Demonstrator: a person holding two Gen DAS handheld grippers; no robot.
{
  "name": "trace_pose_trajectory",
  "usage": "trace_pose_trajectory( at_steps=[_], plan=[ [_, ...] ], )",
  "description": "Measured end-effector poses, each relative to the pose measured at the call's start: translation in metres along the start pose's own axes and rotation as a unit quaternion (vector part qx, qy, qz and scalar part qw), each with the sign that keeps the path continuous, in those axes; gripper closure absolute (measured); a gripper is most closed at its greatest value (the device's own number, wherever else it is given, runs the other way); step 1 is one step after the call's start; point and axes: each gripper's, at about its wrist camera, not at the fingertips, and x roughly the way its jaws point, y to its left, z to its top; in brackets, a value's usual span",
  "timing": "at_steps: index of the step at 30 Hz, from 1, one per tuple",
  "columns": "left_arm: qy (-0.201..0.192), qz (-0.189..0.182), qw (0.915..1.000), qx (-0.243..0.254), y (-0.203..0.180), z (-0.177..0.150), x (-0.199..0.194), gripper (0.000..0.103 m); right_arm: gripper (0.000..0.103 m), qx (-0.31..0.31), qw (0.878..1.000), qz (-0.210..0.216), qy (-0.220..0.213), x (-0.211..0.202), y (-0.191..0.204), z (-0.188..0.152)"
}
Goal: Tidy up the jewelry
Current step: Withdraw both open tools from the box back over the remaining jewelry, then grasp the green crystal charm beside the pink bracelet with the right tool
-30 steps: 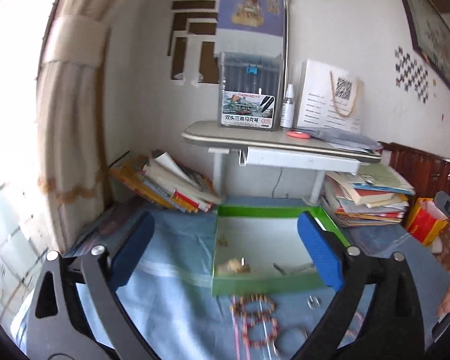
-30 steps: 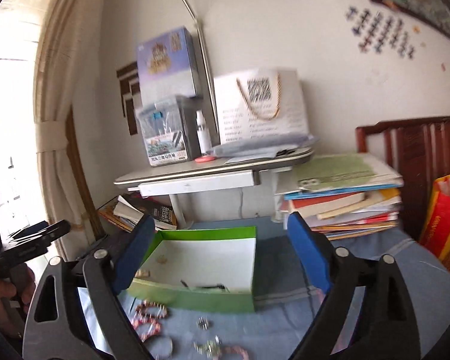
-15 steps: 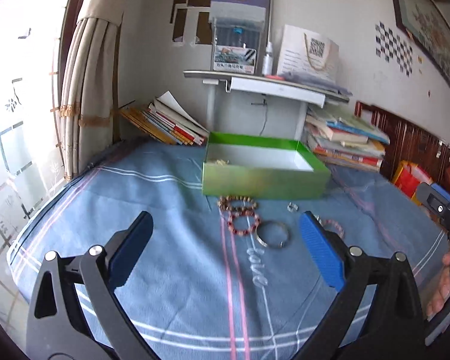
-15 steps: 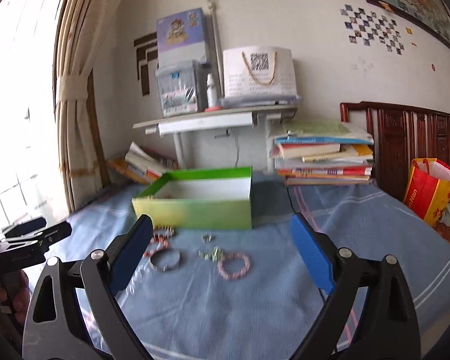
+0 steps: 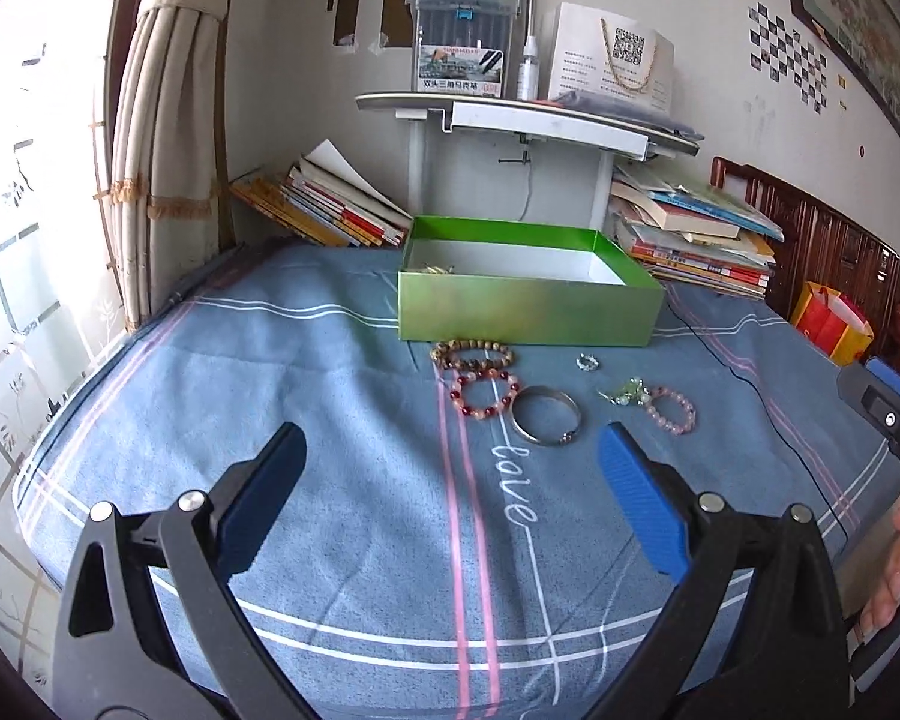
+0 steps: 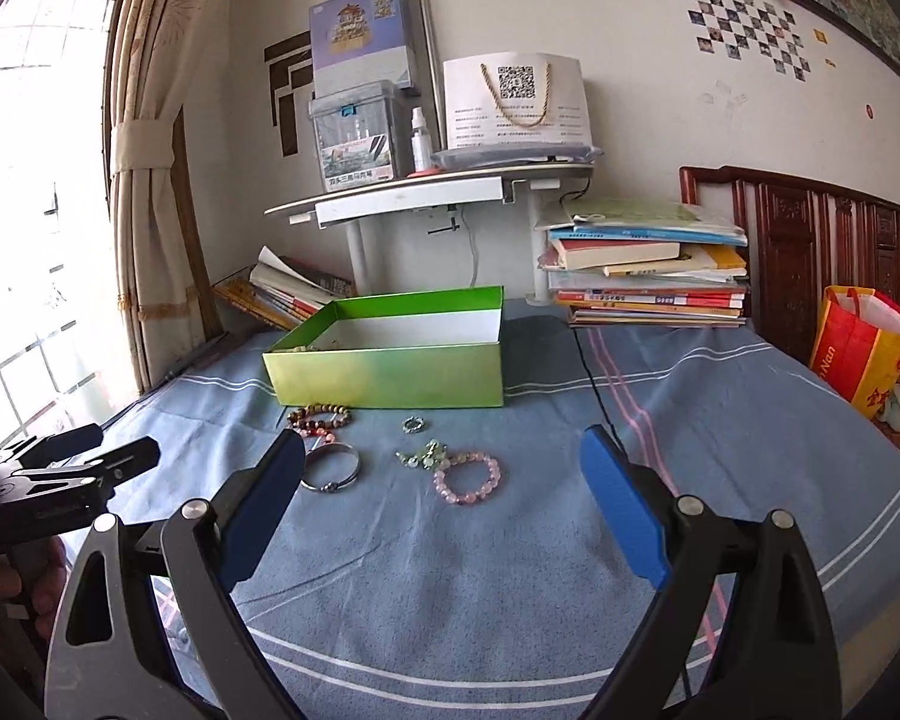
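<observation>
Before the glossy green cardboard box (image 5: 528,312), a shiny metal bangle (image 5: 546,417) and polished bead bracelets (image 5: 483,393) lay on the bed's matt blue cloth sheet (image 5: 330,420), between ribbed blue plastic fingers (image 5: 642,504).

Bracelets (image 5: 482,374), a bangle (image 5: 546,416) and a ring (image 5: 587,362) lie before the open green box (image 5: 528,317).

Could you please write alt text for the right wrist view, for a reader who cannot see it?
An open right claw, holding nothing, hangs above a blue bedspread where a pink bead bracelet, silver bangle, small ring and more beaded bracelets lie before an open green box. Book stacks and a small desk stand behind.
</observation>
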Motion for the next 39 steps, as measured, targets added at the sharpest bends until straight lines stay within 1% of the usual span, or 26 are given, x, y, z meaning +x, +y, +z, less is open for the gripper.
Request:
trace_pose_trajectory(
  at_steps=[5, 21, 25, 30, 34, 36, 38, 39],
  plan=[
    [0.0, 0.001, 1.0, 0.002, -0.002, 0.002, 0.001, 0.006, 0.012, 0.0, 1.0, 0.002, 0.012, 0.005, -0.001, 0.0],
    [0.005, -0.002, 1.0, 0.0, -0.001, 0.0, 0.007, 0.006, 0.012, 0.001, 1.0, 0.003, 0.025, 0.011, -0.004, -0.002],
    [0.009, -0.004, 1.0, 0.001, -0.001, -0.001, 0.011, 0.006, 0.012, -0.001, 1.0, 0.001, 0.031, 0.018, -0.005, -0.003],
    [0.018, -0.005, 0.9998, 0.002, -0.002, -0.003, 0.019, 0.006, 0.012, -0.019, 0.998, -0.005, 0.06, 0.042, -0.005, -0.001],
    [0.022, -0.007, 0.9997, 0.002, -0.004, -0.002, 0.025, 0.006, 0.012, -0.05, 0.992, 0.012, 0.111, 0.087, 0.002, 0.009],
    [0.024, -0.008, 0.9997, 0.003, -0.005, -0.002, 0.028, 0.006, 0.014, -0.068, 0.99, 0.01, 0.125, 0.109, 0.007, 0.013],
    [0.026, -0.008, 0.9996, 0.003, -0.005, -0.003, 0.03, 0.006, 0.022, -0.085, 0.986, 0.006, 0.147, 0.134, 0.012, 0.013],
    [0.027, -0.007, 0.9996, 0.003, -0.005, -0.003, 0.031, 0.006, 0.024, -0.088, 0.983, 0.005, 0.158, 0.144, 0.013, 0.013]
  ],
)
